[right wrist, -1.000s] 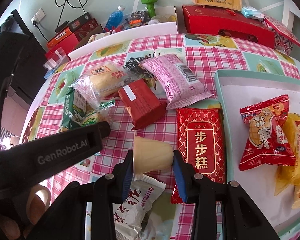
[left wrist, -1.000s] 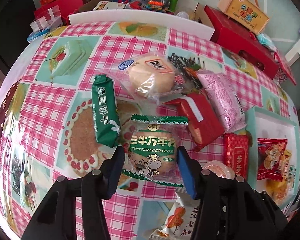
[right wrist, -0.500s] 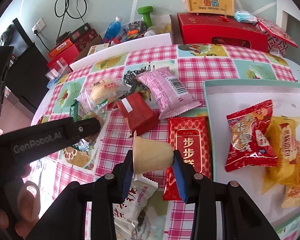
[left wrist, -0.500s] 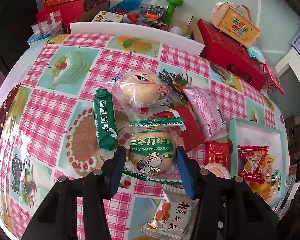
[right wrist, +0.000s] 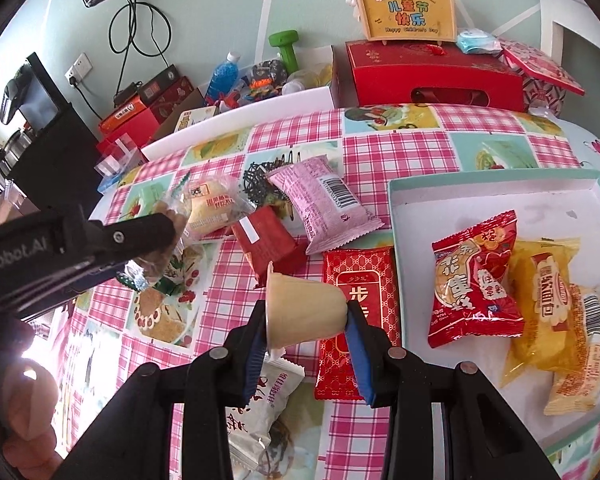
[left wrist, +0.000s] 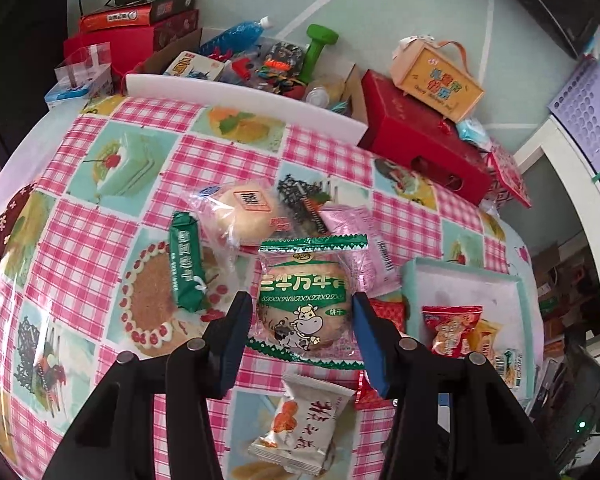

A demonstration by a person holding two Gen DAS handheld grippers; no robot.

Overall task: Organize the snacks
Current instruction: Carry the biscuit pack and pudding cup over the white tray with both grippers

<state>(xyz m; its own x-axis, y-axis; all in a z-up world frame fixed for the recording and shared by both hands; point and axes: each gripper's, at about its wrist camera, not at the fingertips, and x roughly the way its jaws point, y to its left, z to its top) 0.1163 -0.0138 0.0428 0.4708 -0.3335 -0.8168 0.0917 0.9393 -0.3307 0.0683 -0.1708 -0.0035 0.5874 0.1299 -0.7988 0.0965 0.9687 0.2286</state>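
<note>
**Both claws hold snacks above the checked bench**

The left claw is clamped on a round biscuit in a clear wrapper with green zigzag edges and a cartoon cow, its blue pads pressed against the packet's two sides. The packet hangs clear of the bench, which is covered in a pink-checked cloth printed with cakes.

The right claw is closed tight on a small beige plastic pudding cup, held sideways with its rim toward the left pad and its narrower base against the right pad. The cup is lifted off the cloth, over the near edge of a flat red packet with gold lettering.

Lying on the bench are a dark green stick-shaped packet, a round pale bun in a clear bag, a pink crinkled packet with a barcode, a folded red packet with a white label, and a white packet with orange print just below the claws.

To the right lies a shallow white tray with a mint-green rim. Inside it rest a red sweet packet and a yellow wrapped bread, overlapping at their edges.
</note>
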